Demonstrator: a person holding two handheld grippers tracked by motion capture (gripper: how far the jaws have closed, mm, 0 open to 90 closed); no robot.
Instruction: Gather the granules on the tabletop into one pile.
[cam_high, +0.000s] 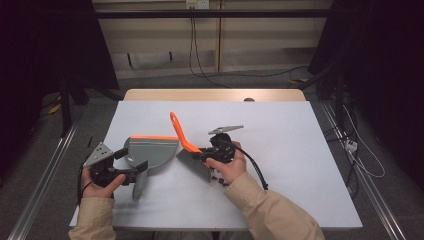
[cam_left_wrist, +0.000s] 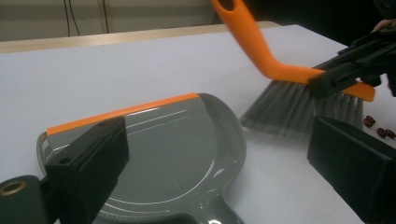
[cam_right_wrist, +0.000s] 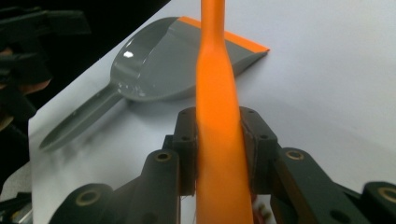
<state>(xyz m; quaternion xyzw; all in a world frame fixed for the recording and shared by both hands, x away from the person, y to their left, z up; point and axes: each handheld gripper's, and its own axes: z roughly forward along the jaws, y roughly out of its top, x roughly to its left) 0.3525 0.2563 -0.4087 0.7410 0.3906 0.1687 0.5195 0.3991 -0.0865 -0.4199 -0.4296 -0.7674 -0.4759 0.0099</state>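
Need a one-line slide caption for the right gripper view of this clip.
Right gripper jaws clamped on the orange brush handle, with the grey dustpan lying on the white table beyond.

High view looks forward and down from above the person's side, whole white table (cam_high: 280, 150) in frame. Left gripper view sits low, close behind the grey dustpan (cam_left_wrist: 177, 154), facing the brush (cam_left_wrist: 299, 105) at upper right. Right gripper view looks along the orange brush handle (cam_right_wrist: 217, 140), very near. All three share dustpan and brush.
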